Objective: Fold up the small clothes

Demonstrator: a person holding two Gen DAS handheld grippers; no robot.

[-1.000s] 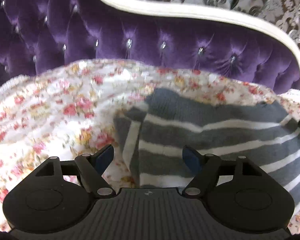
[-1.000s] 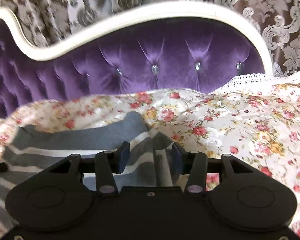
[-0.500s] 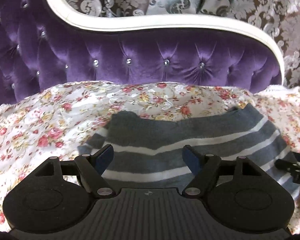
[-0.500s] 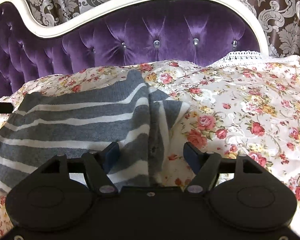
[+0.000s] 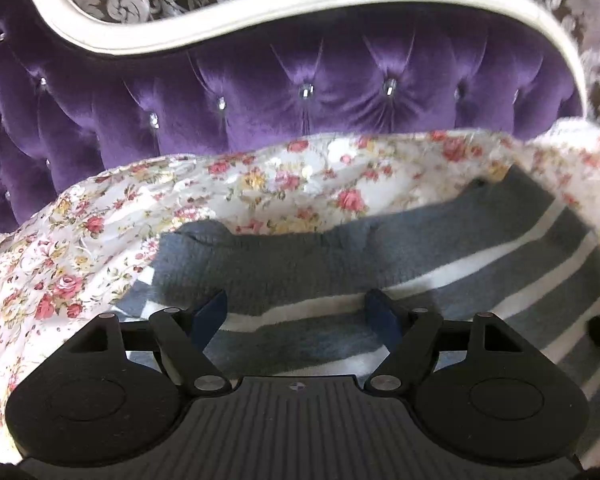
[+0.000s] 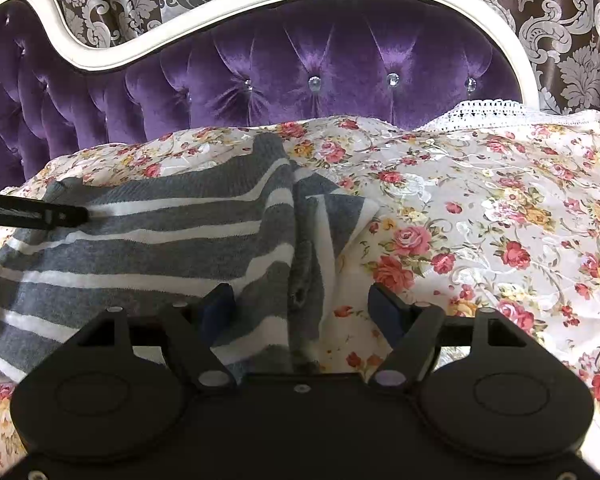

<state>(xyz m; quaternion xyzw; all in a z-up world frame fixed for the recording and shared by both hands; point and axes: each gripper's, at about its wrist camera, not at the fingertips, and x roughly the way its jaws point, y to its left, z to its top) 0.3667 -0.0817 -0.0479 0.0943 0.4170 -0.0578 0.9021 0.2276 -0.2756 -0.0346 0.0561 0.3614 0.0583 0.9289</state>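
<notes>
Fingers [image 6: 217,307] of the right gripper [image 6: 300,308] are spread, just opened, over the folded right edge of the grey white-striped sweater [image 6: 148,248]; left gripper [image 5: 296,312] is spread too, nothing gripped.

right gripper [image 6: 300,304]: jaws apart, having just opened | striped garment [image 6: 148,240]: folded edge between them, seemingly unpinched

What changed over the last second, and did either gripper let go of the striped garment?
The right gripper has opened: a second ago its jaws pinched a fold of the garment; now they stand wide and the fold lies loose between them. The left gripper, open throughout, slid from the garment's left edge to over its middle. The garment stays on the floral cover.
</notes>
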